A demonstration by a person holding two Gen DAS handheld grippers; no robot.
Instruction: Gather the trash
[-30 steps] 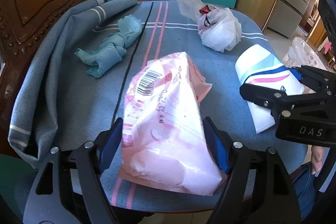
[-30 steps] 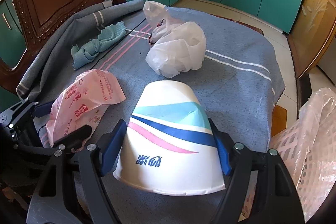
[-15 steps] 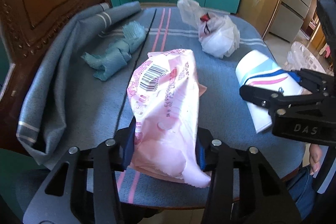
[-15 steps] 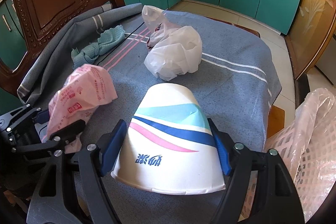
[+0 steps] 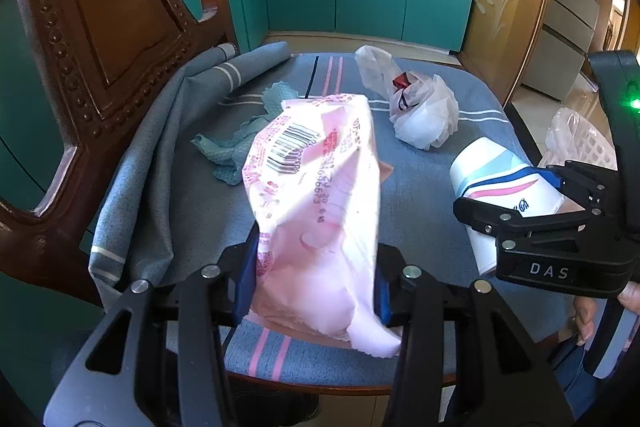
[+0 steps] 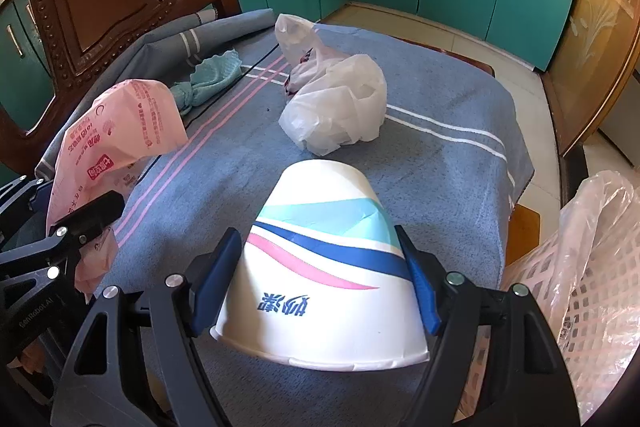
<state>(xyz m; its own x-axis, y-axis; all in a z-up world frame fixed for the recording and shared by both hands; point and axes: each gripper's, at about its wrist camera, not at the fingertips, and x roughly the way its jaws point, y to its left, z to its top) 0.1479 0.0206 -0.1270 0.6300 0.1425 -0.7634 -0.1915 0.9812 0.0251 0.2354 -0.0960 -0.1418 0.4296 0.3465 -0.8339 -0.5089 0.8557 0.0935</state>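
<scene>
Two tools loaded — left tool (image 5: 314,283) grips pink wrapper (image 5: 316,195), right tool (image 6: 316,287) paper cup (image 6: 324,267).

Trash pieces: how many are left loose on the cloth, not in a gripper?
2: the white plastic bag at the middle of the cloth, and the crumpled teal paper towel near the chair back. Anything behind the pink wrapper would be hidden.

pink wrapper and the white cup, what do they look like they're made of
Pink wrapper: looks like thin glossy plastic film; it crumples and shines, with a printed barcode. White cup: seems to be coated paper, matte to slightly satin; stiff cone shape, rolled rim, printed stripes. The coating cannot be confirmed by sight.
</scene>
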